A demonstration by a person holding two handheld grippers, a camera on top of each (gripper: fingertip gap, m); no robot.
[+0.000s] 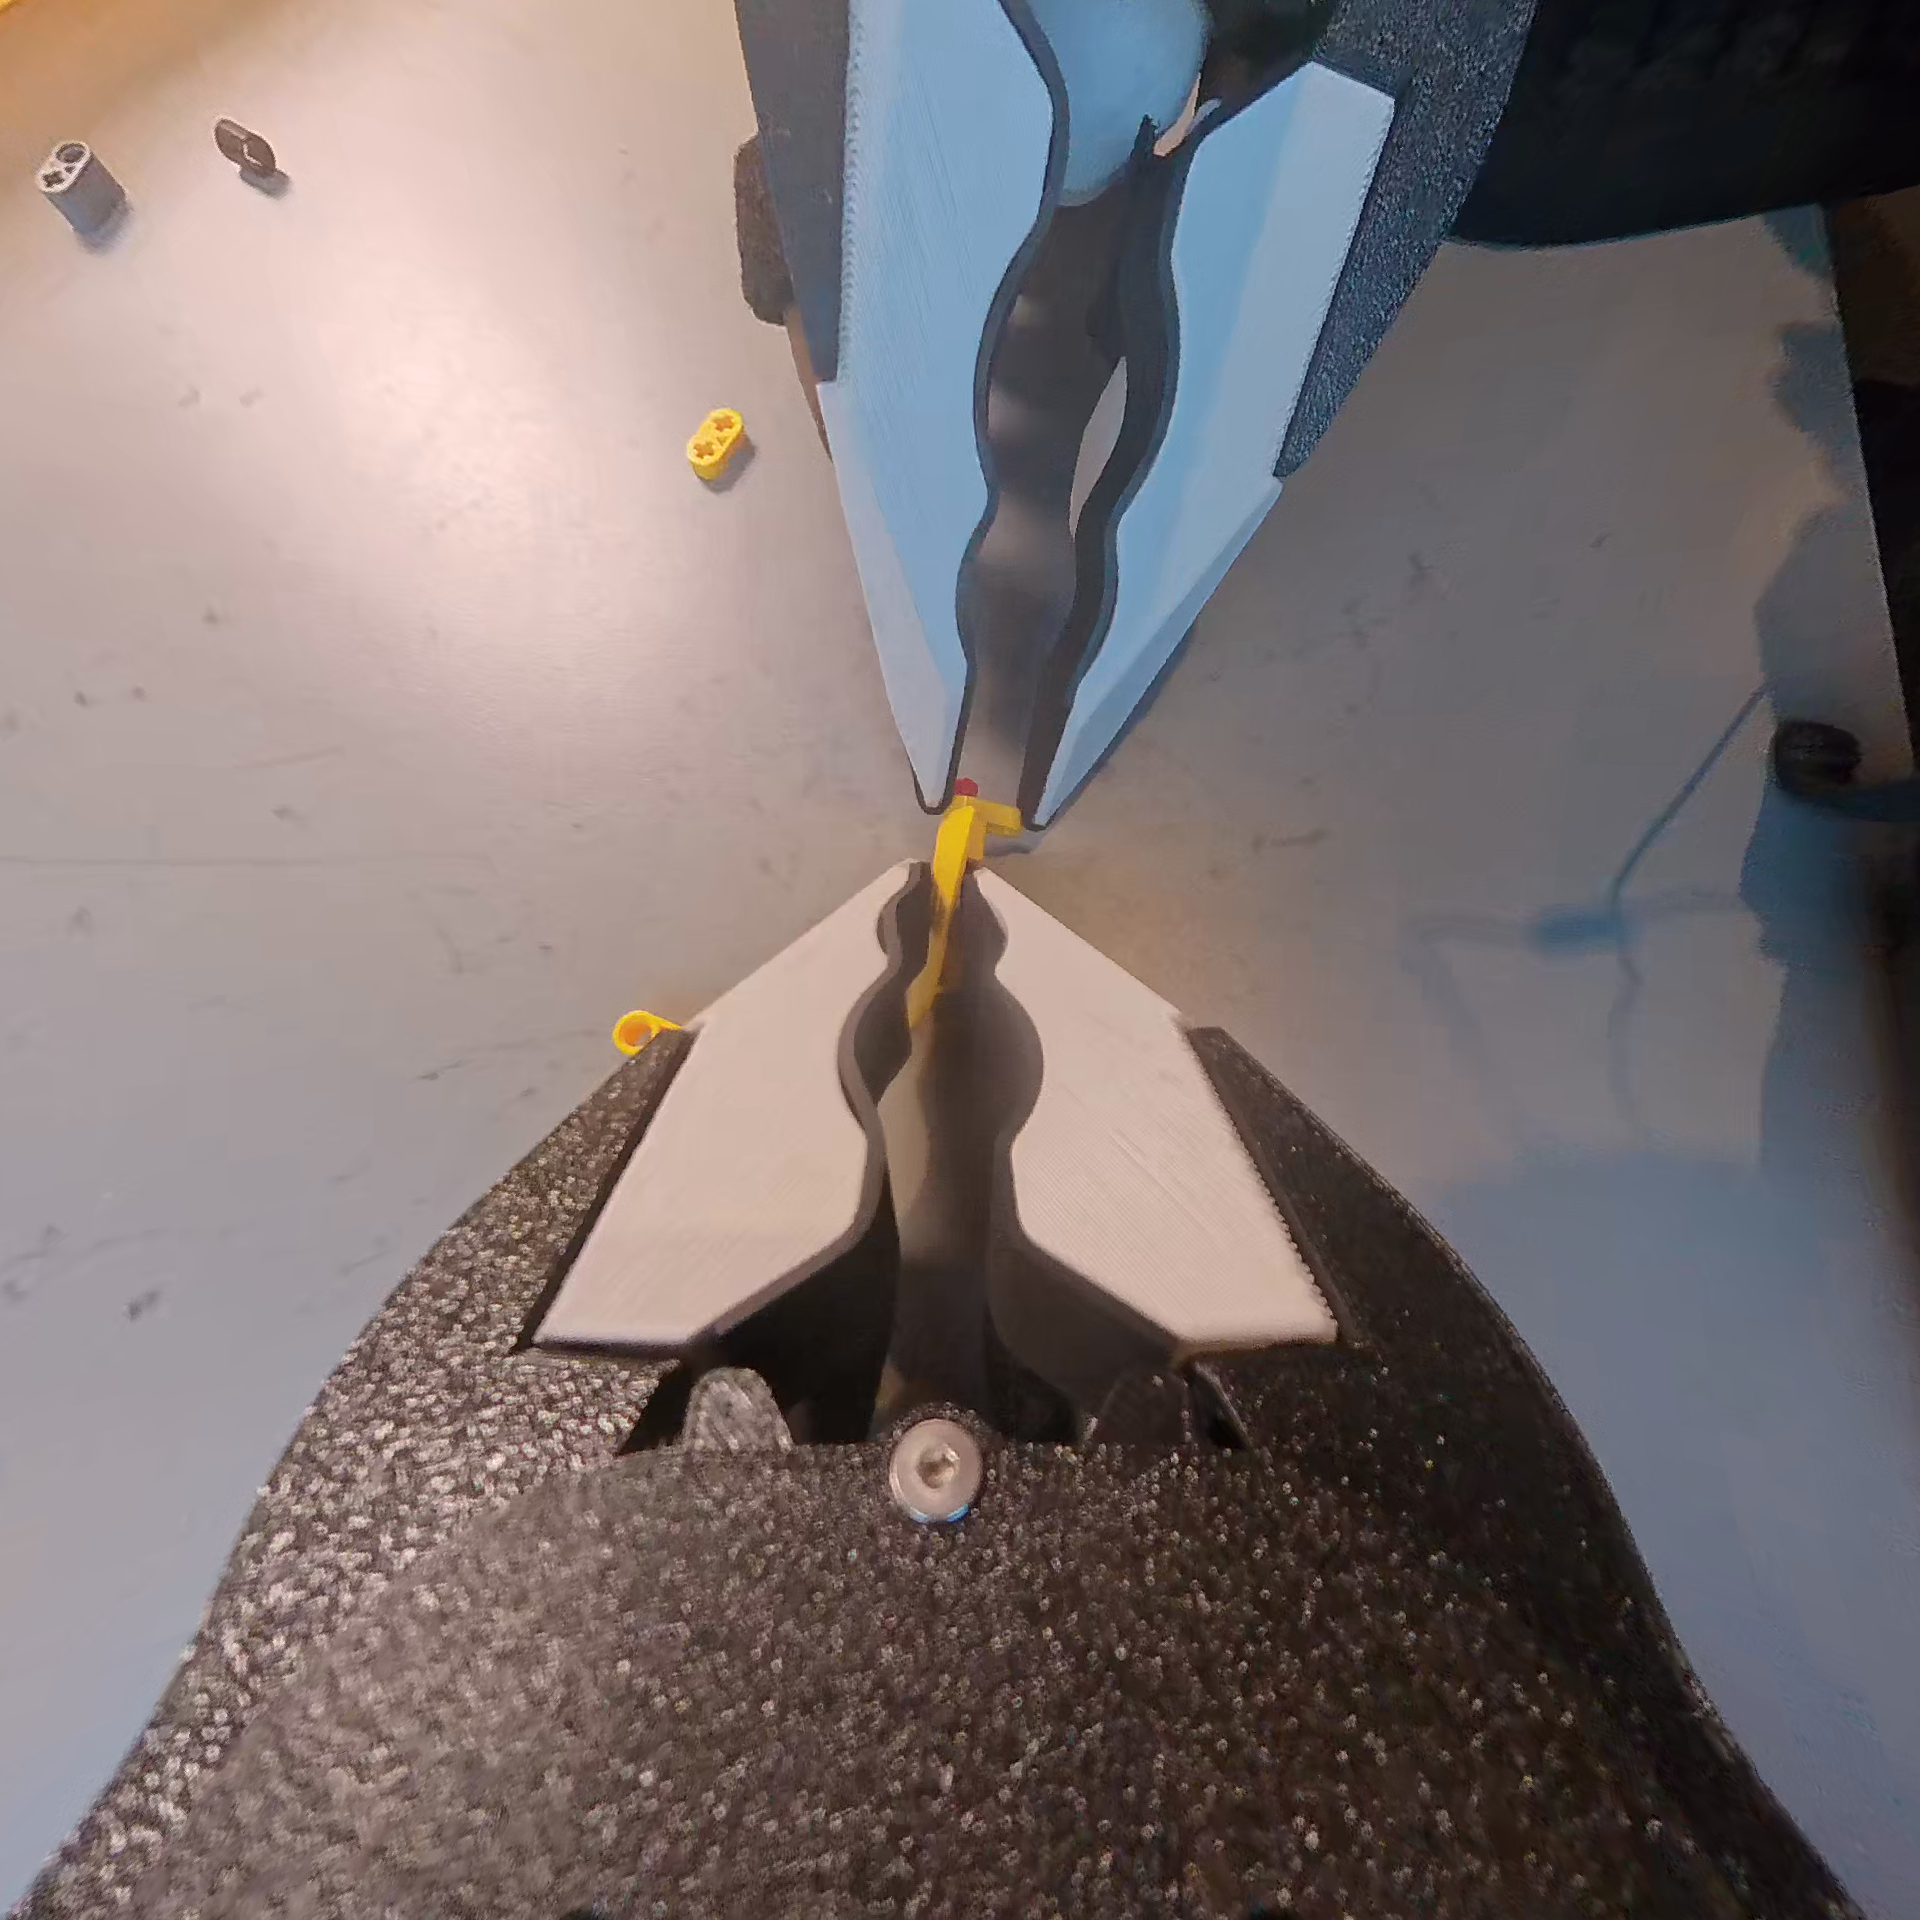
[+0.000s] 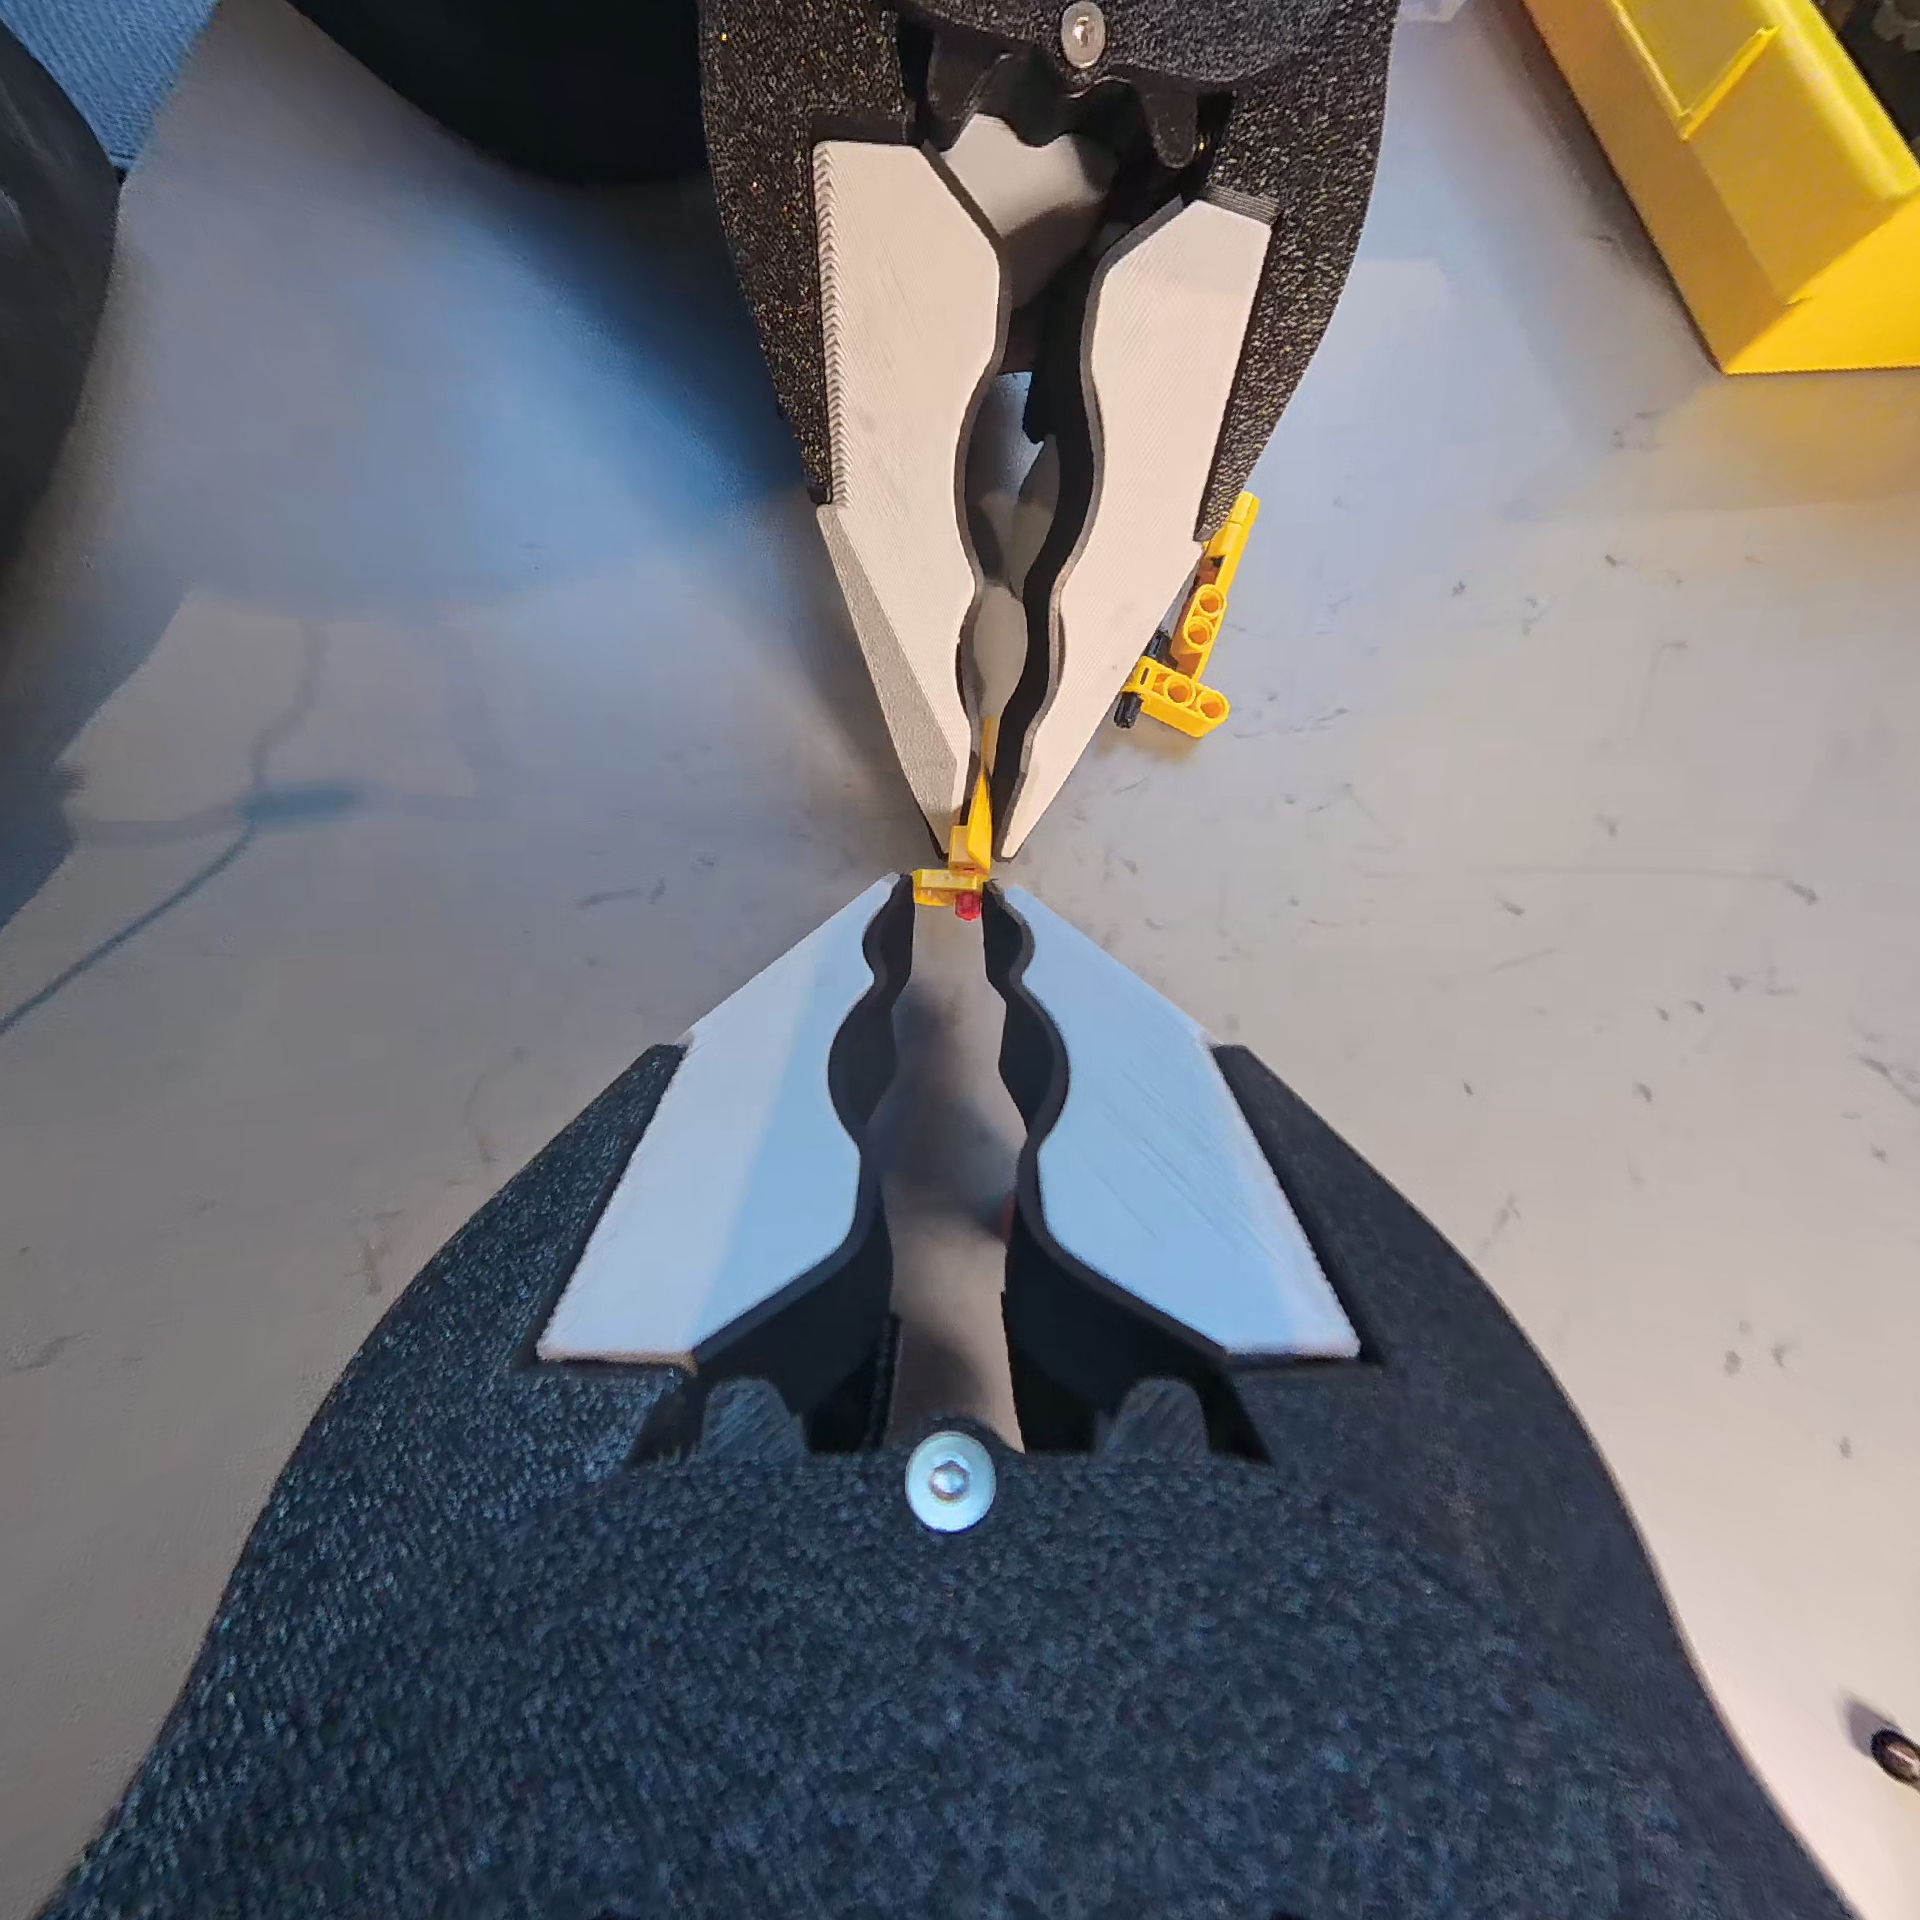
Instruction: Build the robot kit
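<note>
Left gripper (image 1: 943,871) pinching thin yellow strip (image 1: 948,914) mid-frame; right gripper (image 2: 948,894) clamps small yellow-red piece (image 2: 951,891). Light, rigid, slippery; grip flats.

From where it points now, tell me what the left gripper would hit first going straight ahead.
The left gripper, shut on a yellow beam, points at the right gripper. The beam's far end already sits between the right gripper's fingertips by a small red pin, so they would likely meet first; depth is unclear.

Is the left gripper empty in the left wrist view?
No, the left gripper is shut on a thin yellow piece that runs between its fingers.
</note>
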